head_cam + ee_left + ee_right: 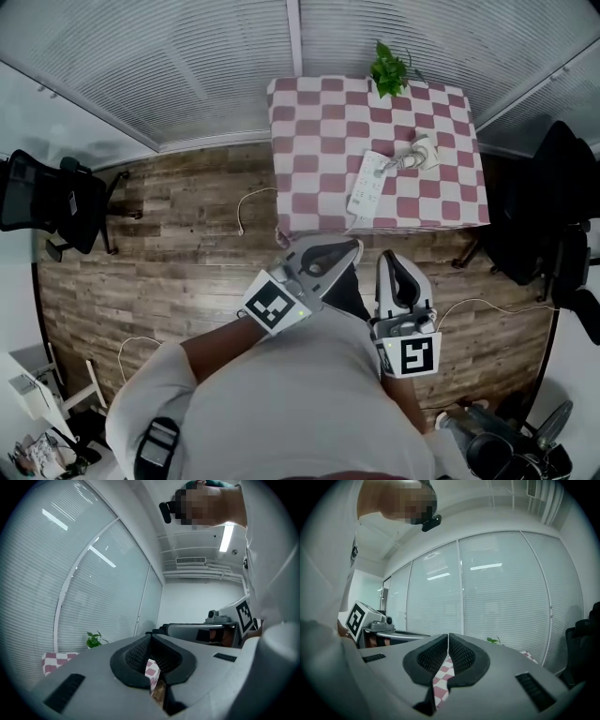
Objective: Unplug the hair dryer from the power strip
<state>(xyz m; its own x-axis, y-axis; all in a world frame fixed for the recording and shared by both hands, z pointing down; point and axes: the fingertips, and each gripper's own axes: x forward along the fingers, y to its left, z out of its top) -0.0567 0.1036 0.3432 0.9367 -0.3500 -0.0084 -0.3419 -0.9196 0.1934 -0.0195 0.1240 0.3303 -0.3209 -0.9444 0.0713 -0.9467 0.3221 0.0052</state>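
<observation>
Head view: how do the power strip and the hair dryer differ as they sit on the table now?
The power strip is a long, flat white bar that runs from the near edge toward the middle. The hair dryer is shorter and bulkier. The power strip lies nearer the person, while the hair dryer sits farther back and to the right. Both are pale, rest on the checked cloth, and appear joined by a short lead.

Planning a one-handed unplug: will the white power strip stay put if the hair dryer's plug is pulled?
Probably not: the power strip looks slim and light, lying loose, so it may slide or lift. The checkered tablecloth could bunch under it.
</observation>
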